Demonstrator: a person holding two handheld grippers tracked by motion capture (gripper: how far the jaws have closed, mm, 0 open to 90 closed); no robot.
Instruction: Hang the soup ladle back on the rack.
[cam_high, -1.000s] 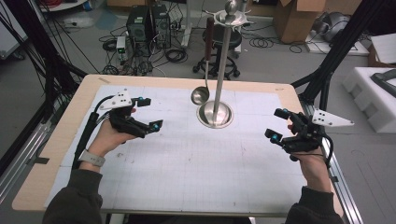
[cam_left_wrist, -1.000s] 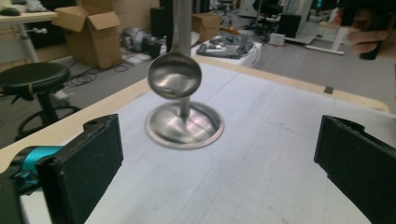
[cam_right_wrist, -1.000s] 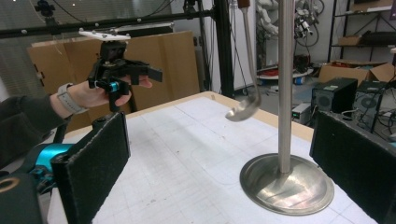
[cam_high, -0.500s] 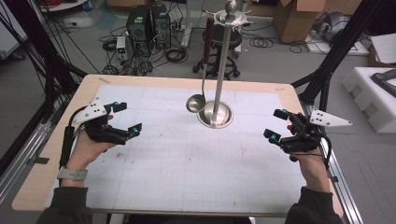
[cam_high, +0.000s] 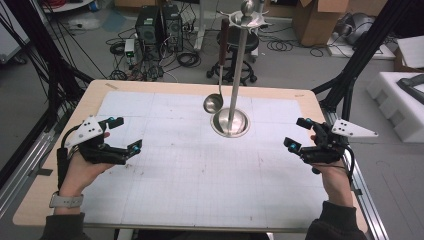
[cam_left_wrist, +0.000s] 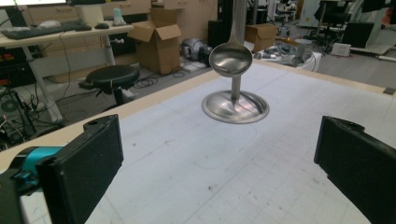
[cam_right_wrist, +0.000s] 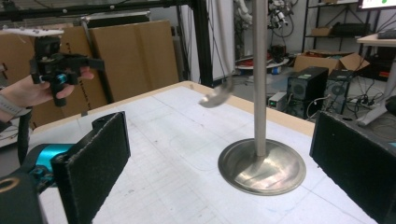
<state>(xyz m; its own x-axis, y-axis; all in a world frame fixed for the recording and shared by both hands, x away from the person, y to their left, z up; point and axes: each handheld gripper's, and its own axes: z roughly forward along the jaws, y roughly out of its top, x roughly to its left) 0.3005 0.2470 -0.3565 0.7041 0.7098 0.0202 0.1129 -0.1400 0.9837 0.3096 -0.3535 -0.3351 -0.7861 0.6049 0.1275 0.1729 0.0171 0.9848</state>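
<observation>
At bench's left edge, left gripper (cam_high: 121, 135) held in hand, jaws wide apart, nothing btwn them, hovering just above the white mat (cam_high: 190, 185). Aimed toward centre; in left gripper view, ladle (cam_left_wrist: 230, 59) sits dead ahead btwn the two black jaws, bowl hanging clear above stand base (cam_left_wrist: 236, 106).

Opposite, at right edge, right gripper (cam_high: 299, 134) also spread open & empty, pointing inward at the stand. From right gripper view: stand pole (cam_right_wrist: 259, 74) and base close in front, ladle bowl (cam_right_wrist: 216, 96) beyond pole, left gripper (cam_right_wrist: 60, 70) farther off across bench.

Outward to centre-back of mat: tall steel stand (cam_high: 239, 75) upright on round base; ladle (cam_high: 214, 102) hangs from hook ring at top by its dark handle, bowl dangling on the left-hand side of pole, near base but not touching. Both grippers well apart from it.

Step in hand, as judged: start/ready pose, reach not yet begun; ladle on hook, untouched. Likely job = take ladle off stand.

Next move calls for: left gripper closer to ladle's side, so prob. that one goes. Raise & extend toward the handle, jaws square across it, close firmly, then lift up to clear hook before pulling away. Ladle hangs free, so likely to swing if nudged; slow approach. Keep clear of pole to avoid tipping stand.
</observation>
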